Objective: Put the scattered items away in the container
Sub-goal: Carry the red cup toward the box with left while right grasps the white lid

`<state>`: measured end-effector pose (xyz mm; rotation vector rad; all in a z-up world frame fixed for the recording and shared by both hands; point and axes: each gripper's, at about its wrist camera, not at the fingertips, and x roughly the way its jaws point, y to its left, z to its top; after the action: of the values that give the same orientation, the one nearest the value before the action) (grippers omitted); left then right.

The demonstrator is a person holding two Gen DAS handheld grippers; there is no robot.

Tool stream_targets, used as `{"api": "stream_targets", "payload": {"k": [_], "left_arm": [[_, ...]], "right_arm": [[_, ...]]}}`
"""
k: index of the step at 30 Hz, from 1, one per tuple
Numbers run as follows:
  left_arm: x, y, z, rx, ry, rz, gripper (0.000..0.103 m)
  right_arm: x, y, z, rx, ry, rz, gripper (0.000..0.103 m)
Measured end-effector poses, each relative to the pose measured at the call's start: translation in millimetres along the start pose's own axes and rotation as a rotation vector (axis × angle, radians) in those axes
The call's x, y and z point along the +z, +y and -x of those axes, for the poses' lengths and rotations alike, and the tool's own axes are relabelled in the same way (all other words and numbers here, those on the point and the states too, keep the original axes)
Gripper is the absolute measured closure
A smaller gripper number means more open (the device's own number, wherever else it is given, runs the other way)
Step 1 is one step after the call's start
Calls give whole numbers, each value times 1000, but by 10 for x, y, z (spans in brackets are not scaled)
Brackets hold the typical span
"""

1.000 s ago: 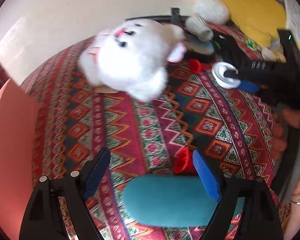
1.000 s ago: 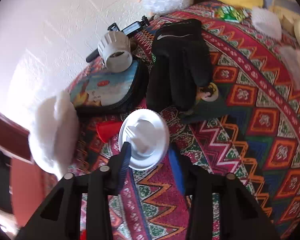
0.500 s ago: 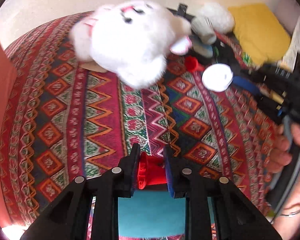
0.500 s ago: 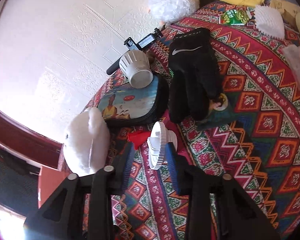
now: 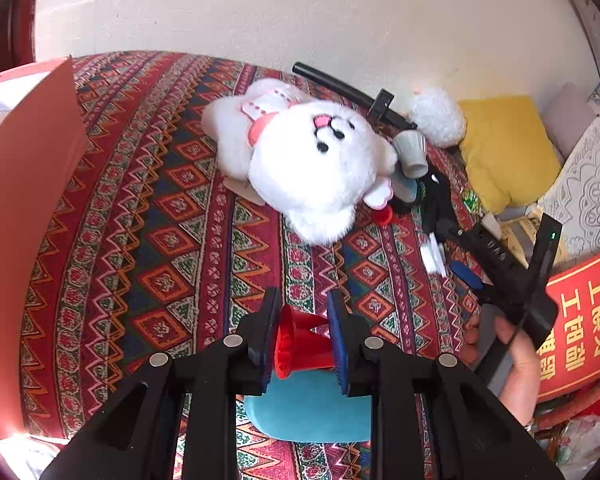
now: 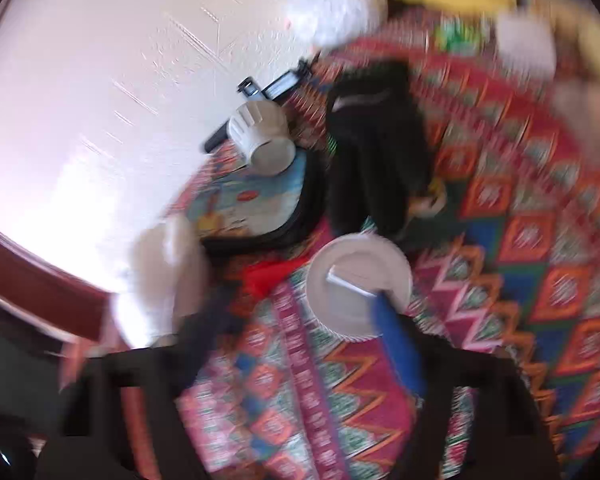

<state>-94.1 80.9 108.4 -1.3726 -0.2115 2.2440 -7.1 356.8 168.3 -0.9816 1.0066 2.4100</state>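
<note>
Two risks stand out. The left gripper [image 5: 302, 336] is clamped on a small red funnel [image 5: 300, 342], lifted above the patterned bedspread [image 5: 140, 240]; its tapered shape could slip free on the way to the orange box [image 5: 24, 208]. The right gripper [image 6: 300, 320] has just been opening, fingers apart around the white lid [image 6: 358, 286], which a second ago was pinched and now lies flat, uncollected.

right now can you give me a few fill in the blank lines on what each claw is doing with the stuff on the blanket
The left claw is shut on a ____ cone.
The right claw stands ____, beside the white disc.
The black glove lies on the patterned ____.

Missing words: red; open; blanket
</note>
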Motion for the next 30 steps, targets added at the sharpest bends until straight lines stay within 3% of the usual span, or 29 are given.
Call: {"api": "stream_targets", "payload": {"k": [4, 6, 9, 11, 12, 14, 17, 23, 25, 27, 29, 30], "left_arm": [[50, 109, 192, -4, -51, 35, 83], [83, 199, 329, -17, -82, 64, 83], [139, 325, 587, -19, -144, 93, 83], [163, 426, 788, -19, -193, 114, 83], [171, 487, 884, -17, -212, 125, 83], [173, 632, 1073, -5, -254, 147, 83], [158, 911, 1358, 17, -311, 189, 83], [68, 1517, 1946, 57, -433, 266, 83], [29, 1766, 2122, 115, -482, 293, 83], [-13, 2069, 2241, 293, -510, 325, 77], [-86, 2449, 2281, 471, -465, 390, 52], [-143, 2635, 2306, 497, -450, 439, 37]], "right_arm": [[32, -25, 89, -97, -68, 0, 18], [66, -102, -3, -122, -34, 1, 16], [52, -241, -258, -91, 62, -29, 13], [41, -241, -310, -91, 51, -2, 7], [41, -193, -324, -114, 51, 35, 10], [39, -108, -358, -135, 63, 94, 44], [43, -108, -349, -109, 73, 95, 44], [93, -128, -217, 25, 68, 2, 44], [83, -7, -114, 48, 44, 11, 44], [53, 161, 43, 78, 14, 34, 44], [2, 417, 267, 124, -27, 73, 44], [-43, 562, 379, 154, -47, 94, 44]]}}
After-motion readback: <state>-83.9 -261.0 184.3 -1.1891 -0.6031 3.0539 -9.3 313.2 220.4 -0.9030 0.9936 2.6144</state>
